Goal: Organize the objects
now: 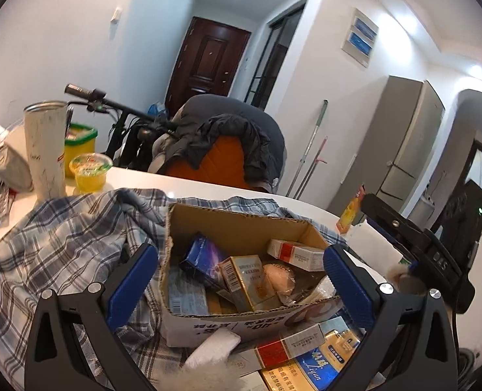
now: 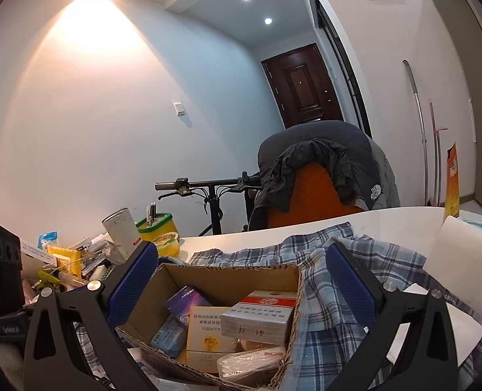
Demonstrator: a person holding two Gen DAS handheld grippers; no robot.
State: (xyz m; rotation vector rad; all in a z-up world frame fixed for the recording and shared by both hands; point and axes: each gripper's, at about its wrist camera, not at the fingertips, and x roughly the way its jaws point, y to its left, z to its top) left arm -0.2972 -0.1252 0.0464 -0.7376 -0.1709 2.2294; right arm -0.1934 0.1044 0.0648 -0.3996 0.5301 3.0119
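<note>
An open cardboard box (image 1: 241,224) sits on a plaid shirt (image 1: 71,238) on the white table. It holds several small packs: a blue pack (image 1: 202,257), a gold pack (image 1: 244,280), a red-and-white pack (image 1: 296,252). My left gripper (image 1: 241,277) is open and empty, its blue pads astride the box. In the right wrist view the same box (image 2: 228,273) lies between the open pads of my right gripper (image 2: 241,280), which is empty; a red-and-white carton (image 2: 260,316) and a yellow pack (image 2: 208,329) lie on top.
More packs (image 1: 309,355) lie in front of the box. A tall white cup (image 1: 45,150), a jelly cup (image 1: 89,172) and a green-rimmed tub (image 1: 79,143) stand at the left with clutter (image 2: 68,264). A jacket-draped orange chair (image 1: 215,159) stands behind the table. The right gripper's body (image 1: 420,247) shows at the right.
</note>
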